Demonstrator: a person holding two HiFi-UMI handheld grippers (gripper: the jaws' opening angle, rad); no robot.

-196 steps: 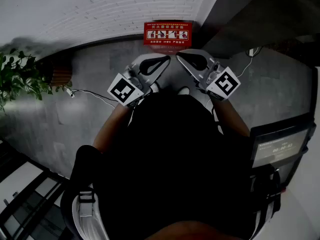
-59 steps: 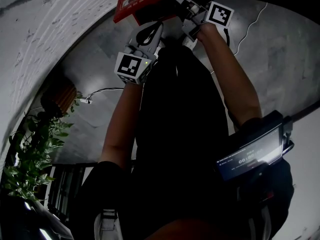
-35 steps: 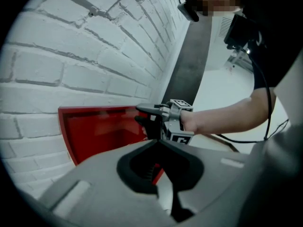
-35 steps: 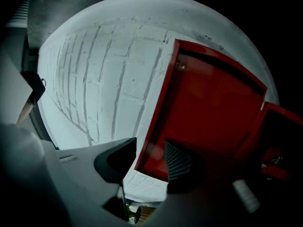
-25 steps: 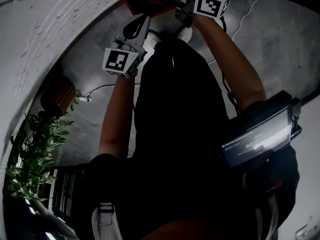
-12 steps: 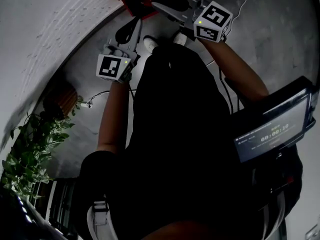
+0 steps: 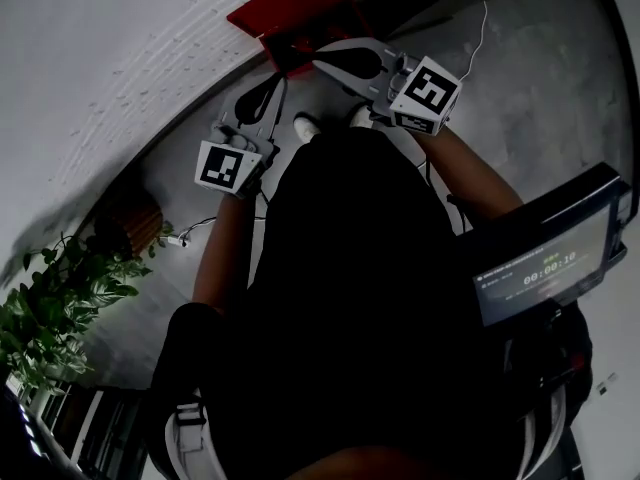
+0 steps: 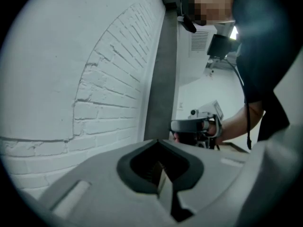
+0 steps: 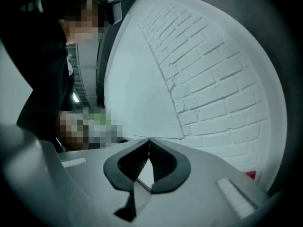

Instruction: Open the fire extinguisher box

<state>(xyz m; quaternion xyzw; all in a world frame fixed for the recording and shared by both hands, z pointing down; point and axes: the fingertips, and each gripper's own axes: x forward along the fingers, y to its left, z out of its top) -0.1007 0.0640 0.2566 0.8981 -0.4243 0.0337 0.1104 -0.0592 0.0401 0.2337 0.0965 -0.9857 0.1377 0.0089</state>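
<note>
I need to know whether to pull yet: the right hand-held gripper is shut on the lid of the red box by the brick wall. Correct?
Not quite. The right hand-held gripper is shut, but on nothing. The right gripper view shows its jaws pressed together, with only the white brick wall beyond them. The red box does stand by that wall.
</note>
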